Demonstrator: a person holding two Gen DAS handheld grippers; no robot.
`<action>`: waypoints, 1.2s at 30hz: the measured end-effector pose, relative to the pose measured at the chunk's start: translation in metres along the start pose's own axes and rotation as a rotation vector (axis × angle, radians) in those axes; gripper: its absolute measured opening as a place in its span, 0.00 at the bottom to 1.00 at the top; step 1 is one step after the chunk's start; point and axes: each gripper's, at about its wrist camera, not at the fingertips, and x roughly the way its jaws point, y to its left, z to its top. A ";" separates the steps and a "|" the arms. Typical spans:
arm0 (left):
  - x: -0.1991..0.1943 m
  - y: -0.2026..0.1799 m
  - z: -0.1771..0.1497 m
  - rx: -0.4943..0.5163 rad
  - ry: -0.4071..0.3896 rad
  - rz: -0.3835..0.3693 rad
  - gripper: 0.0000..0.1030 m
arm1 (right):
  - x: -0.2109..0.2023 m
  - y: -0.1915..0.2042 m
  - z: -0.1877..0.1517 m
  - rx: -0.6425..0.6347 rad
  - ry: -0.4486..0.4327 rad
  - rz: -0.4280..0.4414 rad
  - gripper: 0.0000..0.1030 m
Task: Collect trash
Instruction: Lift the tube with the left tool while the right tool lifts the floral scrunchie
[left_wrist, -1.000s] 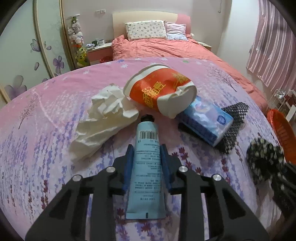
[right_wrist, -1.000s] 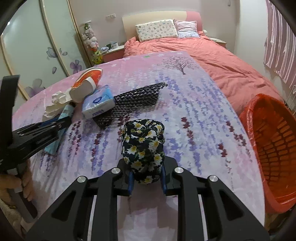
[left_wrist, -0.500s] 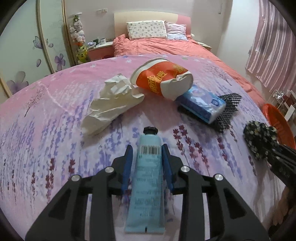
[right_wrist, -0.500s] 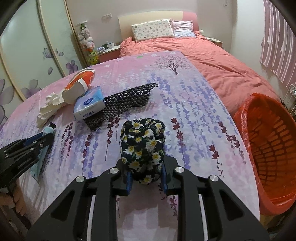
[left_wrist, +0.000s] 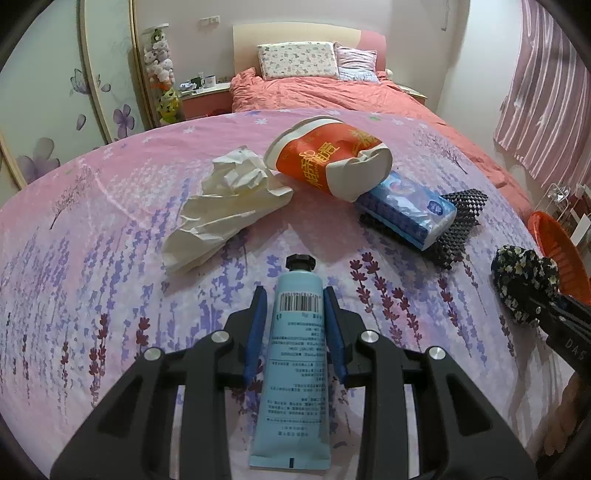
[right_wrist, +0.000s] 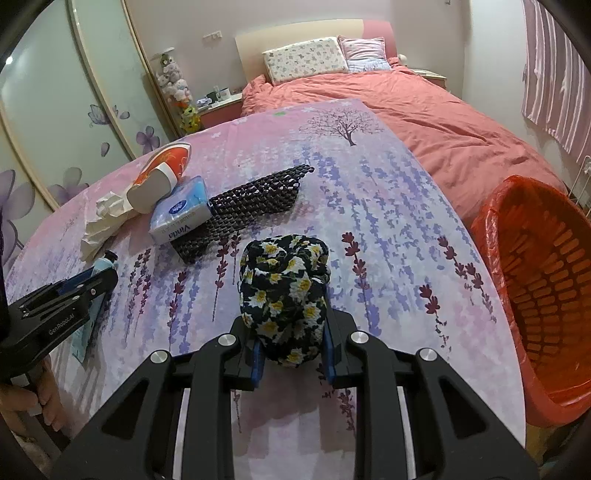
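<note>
My left gripper (left_wrist: 294, 306) is shut on a light blue tube (left_wrist: 294, 369) with a black cap, held above the table. My right gripper (right_wrist: 291, 325) is shut on a rolled black floral cloth (right_wrist: 284, 291), also seen in the left wrist view (left_wrist: 524, 280). On the table lie a crumpled white tissue (left_wrist: 225, 206), a crushed orange and white paper cup (left_wrist: 325, 158), a blue tissue pack (left_wrist: 406, 210) and a black mesh mat (right_wrist: 243, 206). An orange basket (right_wrist: 539, 280) lined with a red bag stands off the table's right edge.
The table carries a pink and purple lavender-print cloth (right_wrist: 369, 206). A bed with a coral cover (right_wrist: 424, 110) lies behind it. Sliding wardrobe doors (right_wrist: 55, 110) stand to the left. A striped curtain (left_wrist: 546, 92) hangs at the right.
My left gripper has lifted and drawn back with the tube, away from the tissue and cup. My right gripper has risen slightly with the floral cloth, and the basket shows more fully.
</note>
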 end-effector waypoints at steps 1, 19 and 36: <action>0.000 0.001 0.000 -0.002 0.000 -0.001 0.31 | 0.000 0.000 0.000 -0.001 0.000 -0.001 0.23; -0.008 -0.006 -0.008 0.060 0.003 0.032 0.36 | -0.004 -0.001 -0.001 -0.022 0.001 0.018 0.30; -0.025 -0.023 -0.008 0.086 -0.057 0.019 0.27 | -0.042 -0.006 0.002 -0.004 -0.098 0.027 0.17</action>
